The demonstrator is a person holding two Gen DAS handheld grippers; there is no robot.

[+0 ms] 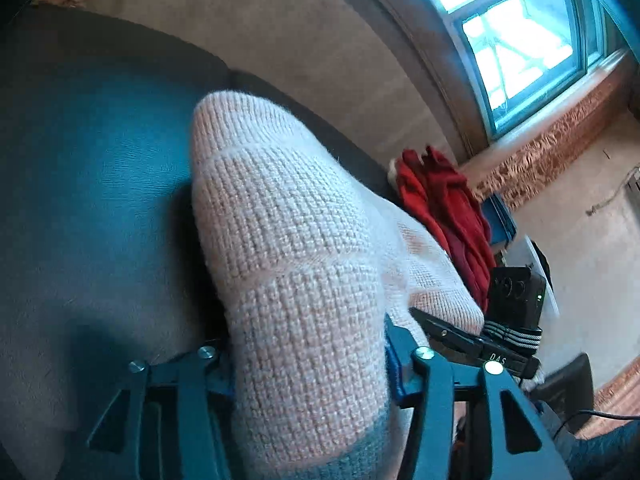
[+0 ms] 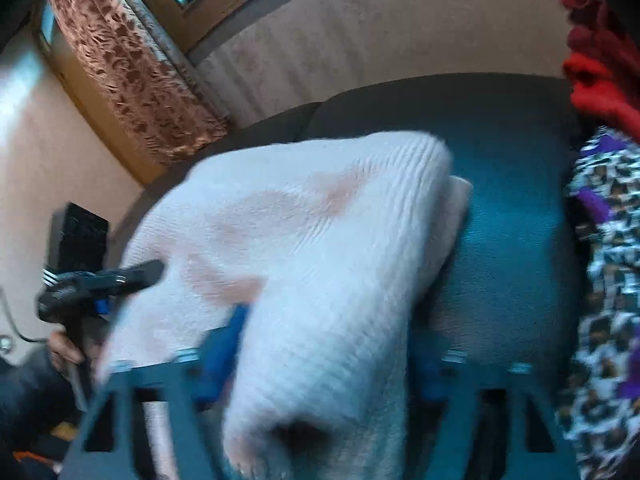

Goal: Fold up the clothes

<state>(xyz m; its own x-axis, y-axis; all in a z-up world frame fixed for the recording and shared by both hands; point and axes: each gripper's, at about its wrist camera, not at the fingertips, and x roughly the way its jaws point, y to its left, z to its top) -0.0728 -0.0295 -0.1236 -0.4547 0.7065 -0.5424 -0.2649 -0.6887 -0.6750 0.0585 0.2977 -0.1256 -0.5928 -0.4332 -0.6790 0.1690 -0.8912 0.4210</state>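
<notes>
Sweater (image 1: pixel 296 264), a pale pink knit, bulges up between the jaws of both grippers: the left gripper (image 1: pixel 312 364) has a thick roll of it pinched between its blue pads, and the right gripper (image 2: pixel 324 356) clamps another bunch of the same cloth, the far fold hanging ahead of its jaws over the dark sofa seat (image 2: pixel 508 208). The garment already looks doubled (a lower layer peeks out beyond the right jaws), so whether this is a fold being carried over or a folded piece being moved I cannot say. In my judgement both grips should stay level and travel together so the layers do not slip or twist. Beyond the jaws lie the beige sofa back (image 1: pixel 280 32), a red garment (image 1: pixel 444 216), a patterned cloth (image 2: pixel 604 280) to the right, and a bright window (image 1: pixel 516 40).
</notes>
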